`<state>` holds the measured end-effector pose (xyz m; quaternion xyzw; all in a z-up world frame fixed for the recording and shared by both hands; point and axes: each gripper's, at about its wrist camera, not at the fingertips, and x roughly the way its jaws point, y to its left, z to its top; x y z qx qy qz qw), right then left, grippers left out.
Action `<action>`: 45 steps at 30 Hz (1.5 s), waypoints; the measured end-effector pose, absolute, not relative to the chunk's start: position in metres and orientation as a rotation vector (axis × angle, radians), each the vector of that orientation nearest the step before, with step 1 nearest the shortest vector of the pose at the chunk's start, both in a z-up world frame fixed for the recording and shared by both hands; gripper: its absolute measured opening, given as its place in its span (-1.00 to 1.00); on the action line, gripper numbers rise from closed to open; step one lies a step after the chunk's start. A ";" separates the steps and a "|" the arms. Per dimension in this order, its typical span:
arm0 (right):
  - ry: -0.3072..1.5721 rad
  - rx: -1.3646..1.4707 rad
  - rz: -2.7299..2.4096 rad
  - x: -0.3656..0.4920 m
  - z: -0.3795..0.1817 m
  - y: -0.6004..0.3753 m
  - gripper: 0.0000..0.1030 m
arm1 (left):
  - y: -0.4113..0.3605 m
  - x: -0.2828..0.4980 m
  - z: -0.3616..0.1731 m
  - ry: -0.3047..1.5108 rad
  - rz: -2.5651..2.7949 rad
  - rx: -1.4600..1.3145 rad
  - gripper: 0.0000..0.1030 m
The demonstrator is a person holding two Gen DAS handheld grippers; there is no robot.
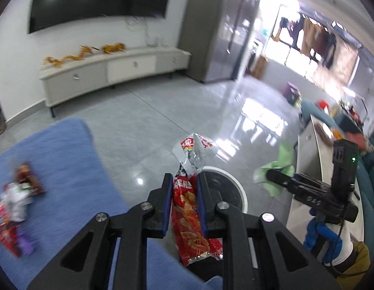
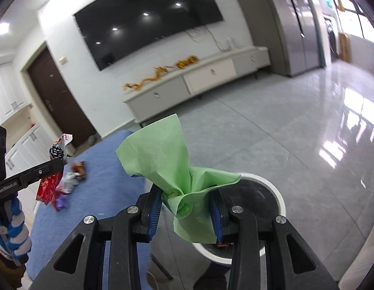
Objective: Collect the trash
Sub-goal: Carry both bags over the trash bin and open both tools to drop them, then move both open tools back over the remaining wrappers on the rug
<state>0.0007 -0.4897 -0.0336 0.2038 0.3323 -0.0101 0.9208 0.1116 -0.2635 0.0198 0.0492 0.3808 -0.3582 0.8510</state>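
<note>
The trash in my grip is a red, crinkled foil snack wrapper (image 1: pixel 187 207) in the left gripper (image 1: pixel 182 186), jaws narrow and pressing it, and a soft green paper napkin (image 2: pixel 177 169) pinched in the right gripper (image 2: pixel 184 198). The round bin with white rim and dark inside (image 2: pixel 278 193) stands on the floor just beyond and below both tongs; I judge the right one nearer. The wrapper's long axis runs along the fingers. More wrappers (image 1: pixel 15 200) lie on the blue cloth-covered table (image 1: pixel 66 149). The wrapper's print is unreadable; the left tool shows "GenRobot.AI", I think.
</note>
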 end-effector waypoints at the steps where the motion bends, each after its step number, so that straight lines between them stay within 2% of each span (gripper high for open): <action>1: 0.699 0.426 -0.031 0.004 -0.042 -0.496 -0.34 | -0.278 0.114 0.012 0.814 -0.766 0.122 -0.65; 11: 0.807 0.489 -0.083 0.027 -0.114 -0.537 -0.25 | -0.372 0.155 -0.055 0.928 -0.795 0.193 -0.59; 12: 0.815 0.492 -0.085 0.028 -0.118 -0.540 -0.17 | -0.376 0.158 -0.059 0.938 -0.799 0.188 -0.59; 14: 0.829 0.499 -0.089 0.031 -0.127 -0.544 -0.16 | -0.387 0.167 -0.070 0.967 -0.812 0.168 -0.59; 16: 0.842 0.501 -0.095 0.033 -0.134 -0.546 -0.09 | -0.395 0.170 -0.080 0.993 -0.827 0.148 -0.45; 18: 0.849 0.509 -0.099 0.033 -0.139 -0.548 0.00 | -0.401 0.171 -0.085 1.009 -0.835 0.139 -0.12; 19: 0.851 0.511 -0.102 0.032 -0.141 -0.550 0.01 | -0.402 0.172 -0.088 1.013 -0.836 0.135 -0.03; 20: 0.853 0.512 -0.105 0.031 -0.142 -0.551 0.02 | -0.404 0.172 -0.089 1.015 -0.840 0.130 0.04; 22: 0.856 0.516 -0.109 0.030 -0.143 -0.552 0.03 | -0.404 0.170 -0.090 1.013 -0.841 0.136 0.04; 31: 0.799 0.522 -0.129 0.012 -0.119 -0.551 0.04 | -0.383 0.153 -0.064 0.949 -0.804 0.147 0.04; 42: 0.676 0.453 -0.147 -0.036 -0.043 -0.517 0.04 | -0.313 0.107 0.005 0.780 -0.722 0.122 0.04; 45: 0.643 0.422 -0.152 -0.048 -0.022 -0.502 0.04 | -0.287 0.096 0.025 0.736 -0.691 0.100 0.15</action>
